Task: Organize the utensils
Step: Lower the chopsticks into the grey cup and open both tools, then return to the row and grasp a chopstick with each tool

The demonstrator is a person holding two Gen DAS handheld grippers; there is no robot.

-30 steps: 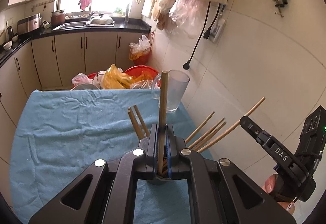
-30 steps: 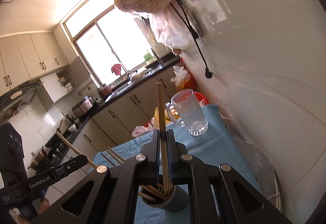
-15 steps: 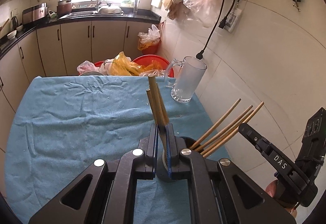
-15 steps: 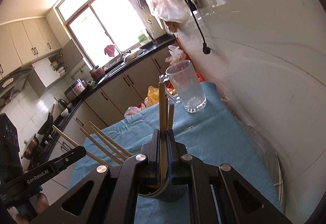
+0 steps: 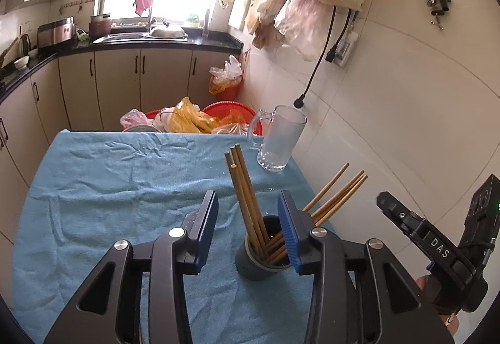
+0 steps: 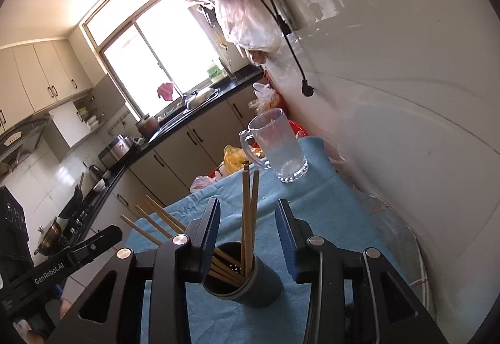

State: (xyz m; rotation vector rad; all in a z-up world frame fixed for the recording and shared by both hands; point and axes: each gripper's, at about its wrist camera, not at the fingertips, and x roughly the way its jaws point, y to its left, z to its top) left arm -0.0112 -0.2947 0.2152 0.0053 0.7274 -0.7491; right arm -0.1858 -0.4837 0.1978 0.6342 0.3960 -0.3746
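Both tools have just been opening: the left tool (image 5: 247,216) and right tool (image 6: 248,226) stand parted around chopsticks (image 5: 247,197) without touching them. These stand tips-up in the cup (image 5: 254,262) on the bench (image 5: 109,187), fanned outward; beyond, a mug (image 5: 279,137).

My left gripper (image 5: 248,223) & right gripper (image 6: 248,230) look the same: black frames, blue ribbed pads, shiny round screws. White "DAS" & "GenRobot.AI" letters.
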